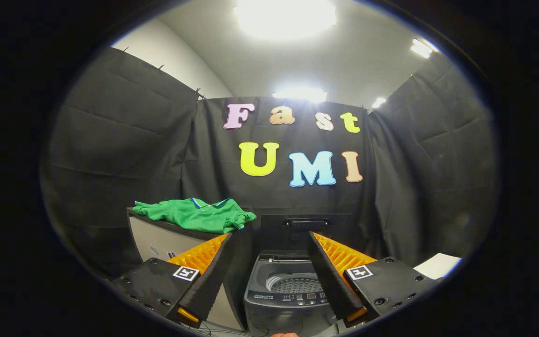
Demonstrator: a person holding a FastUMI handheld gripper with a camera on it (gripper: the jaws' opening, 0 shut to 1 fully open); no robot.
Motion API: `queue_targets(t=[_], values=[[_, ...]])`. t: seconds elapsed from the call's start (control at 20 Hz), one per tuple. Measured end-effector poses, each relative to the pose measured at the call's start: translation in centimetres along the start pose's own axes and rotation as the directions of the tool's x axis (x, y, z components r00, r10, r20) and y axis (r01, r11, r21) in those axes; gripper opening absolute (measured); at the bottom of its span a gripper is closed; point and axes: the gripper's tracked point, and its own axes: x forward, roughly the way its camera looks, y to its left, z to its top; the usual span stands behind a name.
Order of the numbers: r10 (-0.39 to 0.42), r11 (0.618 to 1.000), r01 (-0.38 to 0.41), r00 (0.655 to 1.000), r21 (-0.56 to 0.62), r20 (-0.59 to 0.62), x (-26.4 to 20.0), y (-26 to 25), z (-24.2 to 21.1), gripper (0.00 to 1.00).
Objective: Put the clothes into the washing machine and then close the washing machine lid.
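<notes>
A green polo shirt (197,215) lies crumpled on top of a grey box (157,238), up and to the left beyond my left finger. A small grey top-loading washing machine (288,292) stands ahead, seen between my fingers. Its lid (304,230) is raised upright at the back and the perforated drum (295,283) shows inside. My gripper (269,276) is open, held back from both the shirt and the machine, with nothing between its fingers.
Black cloth walls close the booth behind and on both sides. A white sheet (438,265) lies low at the right, beyond my right finger. The grey box with the shirt stands right beside the machine's left side.
</notes>
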Motion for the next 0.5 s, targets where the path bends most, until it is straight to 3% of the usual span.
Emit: queue_targets(t=[0.5], values=[[0.002,1.0,-0.001,1.0,0.009,-0.011,0.53,0.19,-0.45,0.98]])
